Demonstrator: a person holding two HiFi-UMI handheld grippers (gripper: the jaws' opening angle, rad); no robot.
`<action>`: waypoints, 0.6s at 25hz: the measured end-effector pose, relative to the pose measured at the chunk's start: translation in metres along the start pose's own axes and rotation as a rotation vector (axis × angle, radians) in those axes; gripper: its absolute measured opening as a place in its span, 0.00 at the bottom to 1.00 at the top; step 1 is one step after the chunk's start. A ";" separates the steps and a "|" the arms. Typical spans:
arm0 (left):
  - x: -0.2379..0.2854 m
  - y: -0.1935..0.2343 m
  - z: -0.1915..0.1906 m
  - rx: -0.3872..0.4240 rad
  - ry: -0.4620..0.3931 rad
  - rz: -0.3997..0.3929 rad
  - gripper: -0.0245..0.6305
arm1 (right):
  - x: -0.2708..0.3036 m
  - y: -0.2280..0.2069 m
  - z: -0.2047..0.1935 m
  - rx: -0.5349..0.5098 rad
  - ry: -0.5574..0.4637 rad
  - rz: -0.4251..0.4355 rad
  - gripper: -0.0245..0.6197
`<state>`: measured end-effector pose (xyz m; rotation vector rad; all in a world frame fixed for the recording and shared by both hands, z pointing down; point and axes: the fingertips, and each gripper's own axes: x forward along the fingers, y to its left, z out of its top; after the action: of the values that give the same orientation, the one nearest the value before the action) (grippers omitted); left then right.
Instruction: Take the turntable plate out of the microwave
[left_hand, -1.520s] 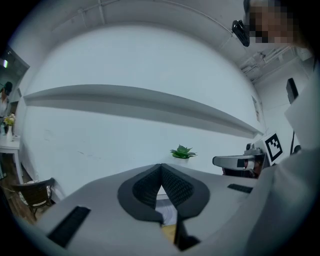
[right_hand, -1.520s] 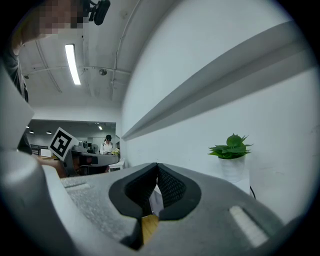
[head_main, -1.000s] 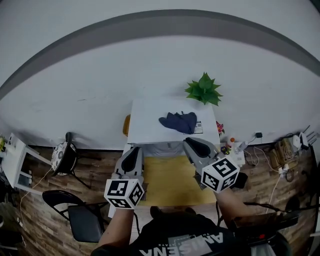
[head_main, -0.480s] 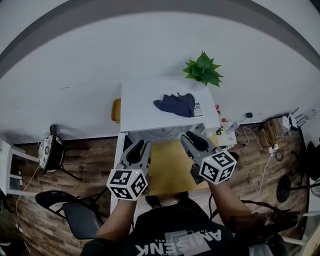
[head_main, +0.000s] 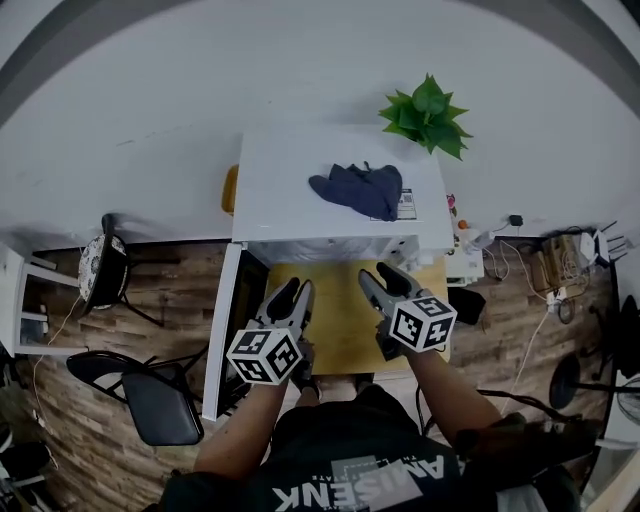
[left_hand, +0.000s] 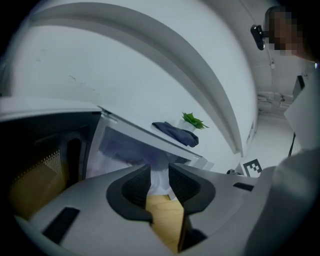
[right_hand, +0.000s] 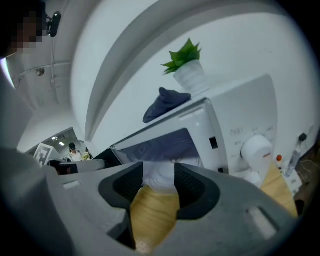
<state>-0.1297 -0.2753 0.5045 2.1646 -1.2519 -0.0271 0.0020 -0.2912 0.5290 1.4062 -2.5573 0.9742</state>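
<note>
Left tool (head_main: 296, 292) and right tool (head_main: 378, 275): both released, just opened wider, empty in the gap, with only the yellow bench (head_main: 340, 335) and the oven opening seen through it. Held side by side before the white microwave (head_main: 290, 190), with its door (head_main: 228, 330) swung fully out to the left.

Turntable plate: not told apart from the pale cavity (right_hand: 161, 150) floor in any view (judged to lie flat inside, straight ahead of both tools and a little below their line). Round, so no long axis to align with. Approach through the open front, one tool to each side of the rim.

Nearer the opening by a little: right tool. Nearer the door: left tool. Keep clear of the control knob (right_hand: 257, 149) at right
</note>
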 end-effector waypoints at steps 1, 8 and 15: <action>0.004 0.006 -0.008 -0.027 0.010 0.013 0.19 | 0.003 -0.005 -0.008 0.030 0.013 0.006 0.32; 0.037 0.048 -0.067 -0.257 0.084 0.057 0.22 | 0.029 -0.027 -0.058 0.206 0.098 0.038 0.32; 0.060 0.080 -0.092 -0.344 0.109 0.109 0.28 | 0.063 -0.045 -0.089 0.434 0.110 0.081 0.37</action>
<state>-0.1298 -0.3039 0.6376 1.7793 -1.2033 -0.0728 -0.0202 -0.3054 0.6442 1.2898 -2.4340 1.6477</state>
